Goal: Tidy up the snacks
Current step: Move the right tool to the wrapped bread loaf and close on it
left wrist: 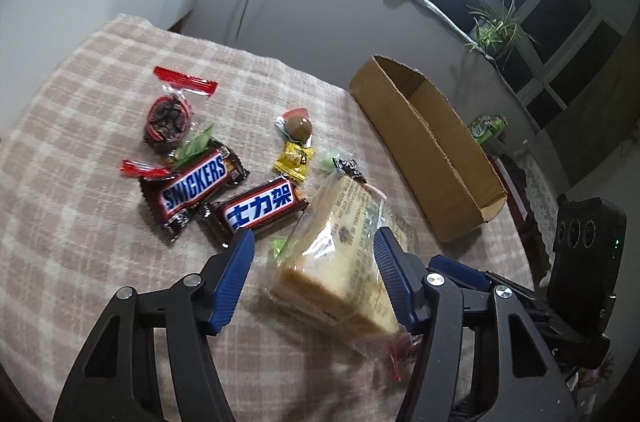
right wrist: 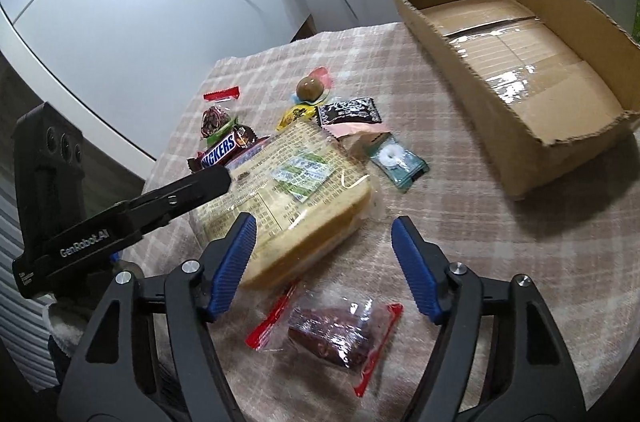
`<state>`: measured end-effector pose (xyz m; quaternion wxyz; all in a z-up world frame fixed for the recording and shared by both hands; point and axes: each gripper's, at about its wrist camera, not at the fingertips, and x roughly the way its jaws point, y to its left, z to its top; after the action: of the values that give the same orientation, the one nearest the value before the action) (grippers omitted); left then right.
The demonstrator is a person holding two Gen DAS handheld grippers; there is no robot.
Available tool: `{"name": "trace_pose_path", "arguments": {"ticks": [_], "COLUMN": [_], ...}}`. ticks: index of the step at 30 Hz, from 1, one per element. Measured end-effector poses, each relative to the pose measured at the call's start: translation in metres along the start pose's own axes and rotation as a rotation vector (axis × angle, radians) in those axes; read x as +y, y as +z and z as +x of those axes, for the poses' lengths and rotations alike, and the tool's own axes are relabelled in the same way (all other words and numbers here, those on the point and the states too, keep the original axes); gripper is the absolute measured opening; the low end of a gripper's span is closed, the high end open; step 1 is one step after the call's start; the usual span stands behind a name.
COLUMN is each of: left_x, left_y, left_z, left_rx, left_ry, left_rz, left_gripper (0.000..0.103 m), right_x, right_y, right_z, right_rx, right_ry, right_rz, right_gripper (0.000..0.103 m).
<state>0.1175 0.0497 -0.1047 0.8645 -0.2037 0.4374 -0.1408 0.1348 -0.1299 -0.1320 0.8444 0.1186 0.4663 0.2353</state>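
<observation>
- We see the right gripper (right wrist: 322, 242) with its jaws apart and nothing clamped. Its left pad overlaps the edge of the sandwich pack (right wrist: 288, 190), though we cannot tell whether they touch.
- At 6 o'clock from that gripper lies one clear, red-edged pack of dark snack (right wrist: 332, 334), apart from both pads.
- The left gripper (left wrist: 312, 246) is also spread, with the single sandwich pack between its fingers. The right pad sits against the wrapper and the left pad stands off it, so it has no grip.
- We count two Snickers bars (left wrist: 196, 186), one printed in Chinese (left wrist: 260, 208), at 10 o'clock from the sandwich. From the right wrist the sandwich hides most of both.
- A second red-edged pack (left wrist: 168, 118) lies beyond them, partly under a green wrapper (left wrist: 196, 144).
- At 12 o'clock from the sandwich we count one yellow sweet (left wrist: 294, 158), one brown ball (left wrist: 300, 126), one black sachet (right wrist: 348, 112), one pink wrapper (right wrist: 360, 130) and one teal mint pack (right wrist: 400, 162). Their print is too small to read.
- The one cardboard box (right wrist: 560, 94) stands at 2 o'clock on the checked cloth (left wrist: 80, 150), with its far corner cut off.
</observation>
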Motion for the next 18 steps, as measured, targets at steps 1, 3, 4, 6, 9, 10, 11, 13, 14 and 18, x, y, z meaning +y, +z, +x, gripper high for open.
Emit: {"name": "trace_pose_path", "arguments": {"ticks": [1,3,4,6,9,10,11,13,14,18], "left_x": [0.001,0.003,0.002,0.002,0.003,0.003,0.003,0.004,0.005,0.003], "left_y": [0.001,0.002,0.002,0.003,0.004,0.003,0.002,0.001,0.001,-0.002], "left_z": [0.002,0.006,0.006,0.009,0.014,0.016,0.016,0.017,0.017,0.017], "left_rx": [0.005,0.016,0.018,0.028,0.046,0.052,0.053,0.060,0.062,0.075], "left_ry": [0.001,-0.001,-0.002,-0.009,-0.019,-0.025,-0.027,-0.037,-0.041,-0.069], "left_rz": [0.002,0.004,0.010,0.020,0.019,0.022,0.025,0.026,0.027,0.035], "left_gripper": [0.058,0.057,0.057,0.056,0.056,0.056,0.056,0.057,0.056,0.053], "right_x": [0.001,0.002,0.003,0.005,0.003,0.002,-0.002,-0.009,-0.014,-0.022], "right_y": [0.001,0.002,0.003,0.004,0.004,0.004,0.004,0.003,0.003,0.002], "right_z": [0.002,0.005,0.007,0.011,0.014,0.014,0.012,0.010,0.011,0.012], "right_rx": [0.006,0.017,0.021,0.030,0.039,0.035,0.031,0.035,0.044,0.064], "right_ry": [0.001,0.004,0.006,0.011,0.025,0.022,0.022,0.046,0.063,0.110], "right_rz": [-0.002,-0.007,-0.010,-0.016,-0.006,0.004,0.017,0.049,0.068,0.110], "right_gripper": [0.073,0.073,0.073,0.073,0.072,0.070,0.064,0.060,0.059,0.055]}}
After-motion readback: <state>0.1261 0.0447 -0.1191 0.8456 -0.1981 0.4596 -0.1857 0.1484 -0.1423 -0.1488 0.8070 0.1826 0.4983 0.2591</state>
